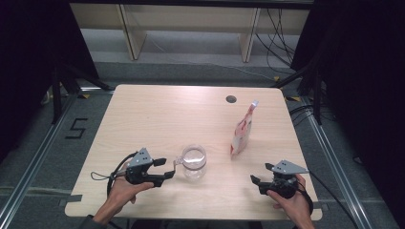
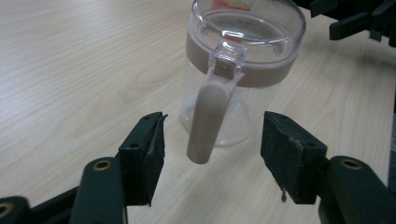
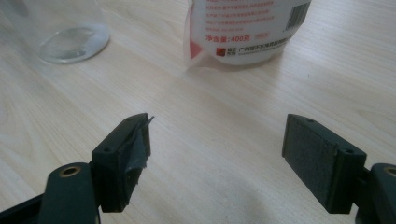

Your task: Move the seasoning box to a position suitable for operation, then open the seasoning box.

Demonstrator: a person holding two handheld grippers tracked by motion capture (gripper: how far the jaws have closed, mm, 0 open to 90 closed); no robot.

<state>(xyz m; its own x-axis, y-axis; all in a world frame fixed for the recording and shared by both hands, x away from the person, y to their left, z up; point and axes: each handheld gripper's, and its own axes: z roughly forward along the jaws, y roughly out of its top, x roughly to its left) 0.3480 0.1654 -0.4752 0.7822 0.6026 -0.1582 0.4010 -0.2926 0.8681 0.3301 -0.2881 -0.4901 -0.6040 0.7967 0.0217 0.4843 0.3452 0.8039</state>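
The left gripper (image 1: 166, 168) lies level in the left hand (image 1: 122, 191), pointing right, its 2 jaws spread apart. The right gripper (image 1: 255, 182) sits in the right hand (image 1: 291, 202), pointing left, jaws wide.

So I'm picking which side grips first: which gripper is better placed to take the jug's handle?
Left. The left gripper is open with the jug handle between its jaws, not yet clamped. The right gripper is open too, but sits apart, aimed at the pouch.
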